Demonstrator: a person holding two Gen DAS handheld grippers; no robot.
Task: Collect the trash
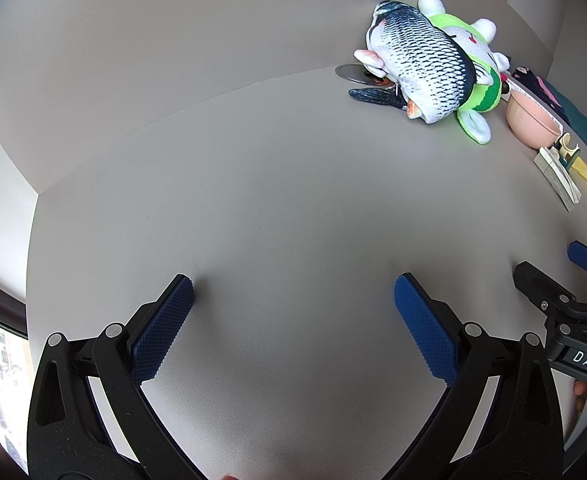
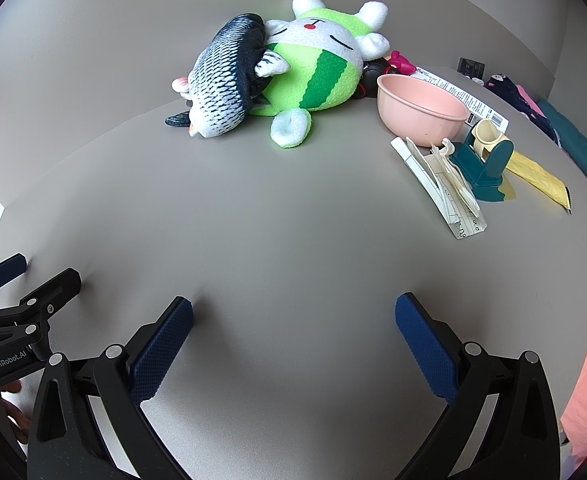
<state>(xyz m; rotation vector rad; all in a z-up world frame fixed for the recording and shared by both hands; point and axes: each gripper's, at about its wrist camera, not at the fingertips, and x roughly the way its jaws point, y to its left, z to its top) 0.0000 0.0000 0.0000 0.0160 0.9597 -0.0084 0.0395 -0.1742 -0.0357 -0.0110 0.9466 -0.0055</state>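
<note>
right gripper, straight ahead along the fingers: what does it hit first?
Bare table for a long stretch, then probably the green plush near the back wall, or the fish plush leaning on it. Right gripper is open and empty. Depth is uncertain through the fisheye.

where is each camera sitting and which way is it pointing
Left wrist: on the left gripper, low over the grey table, facing its far right corner; the open right gripper shows at right.
Right wrist: on the right gripper, open, aimed at the pink bowl and paper scraps.
Shared: fish toy, green plush, bowl, scraps.
</note>
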